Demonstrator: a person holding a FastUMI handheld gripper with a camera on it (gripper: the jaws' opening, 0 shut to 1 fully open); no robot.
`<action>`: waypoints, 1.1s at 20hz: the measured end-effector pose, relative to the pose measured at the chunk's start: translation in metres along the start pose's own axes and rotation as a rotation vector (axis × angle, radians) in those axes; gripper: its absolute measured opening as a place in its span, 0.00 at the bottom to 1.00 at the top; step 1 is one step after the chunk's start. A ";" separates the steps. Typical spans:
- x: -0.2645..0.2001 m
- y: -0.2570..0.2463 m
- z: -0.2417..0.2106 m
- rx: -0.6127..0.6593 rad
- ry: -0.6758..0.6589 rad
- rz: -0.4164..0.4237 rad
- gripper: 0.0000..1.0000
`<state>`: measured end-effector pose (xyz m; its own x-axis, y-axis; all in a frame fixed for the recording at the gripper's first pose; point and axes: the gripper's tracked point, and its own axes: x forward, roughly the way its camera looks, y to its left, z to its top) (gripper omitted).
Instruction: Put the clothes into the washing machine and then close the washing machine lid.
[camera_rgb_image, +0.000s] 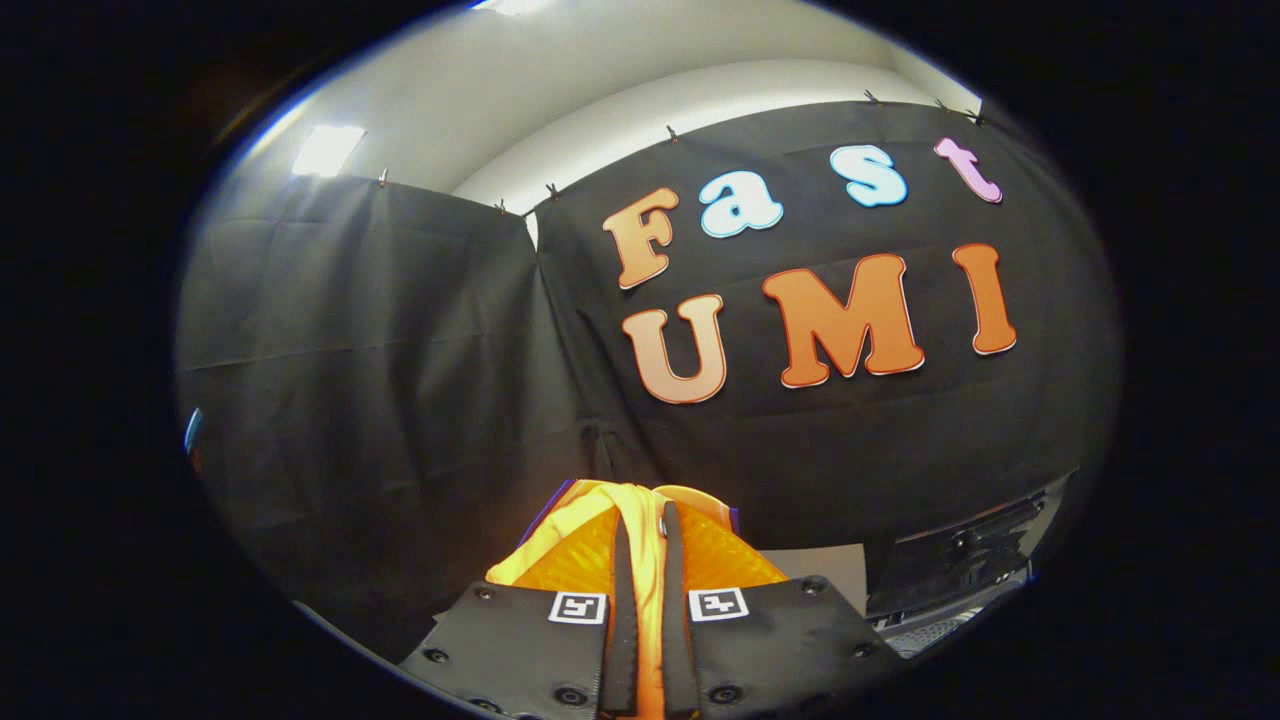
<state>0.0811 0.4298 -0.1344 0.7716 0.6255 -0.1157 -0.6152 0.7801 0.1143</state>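
My gripper (645, 525) is shut on a yellow and orange garment (585, 560), with a fold of the cloth pinched between both fingers. The garment bunches up around the fingertips and hangs to either side of them, held up in the air in front of the black booth wall. To the right of the fingers, lower down, part of a dark machine panel (965, 560) with a grey perforated surface (925, 632) beneath it shows; I cannot tell whether its lid is open.
Black cloth walls (400, 380) close the space ahead and to the left. A pale flat surface (830, 570) lies just right of the garment, beside the dark panel. A white ceiling with a bright lamp (328, 150) is above.
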 end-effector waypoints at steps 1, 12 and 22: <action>-0.003 -0.008 0.009 0.004 -0.014 0.002 0.17; -0.064 -0.124 0.065 -0.023 -0.109 -0.088 0.17; -0.106 -0.248 0.065 -0.013 -0.108 -0.230 0.17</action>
<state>0.1619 0.1688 -0.0868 0.9038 0.4267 -0.0313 -0.4230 0.9022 0.0845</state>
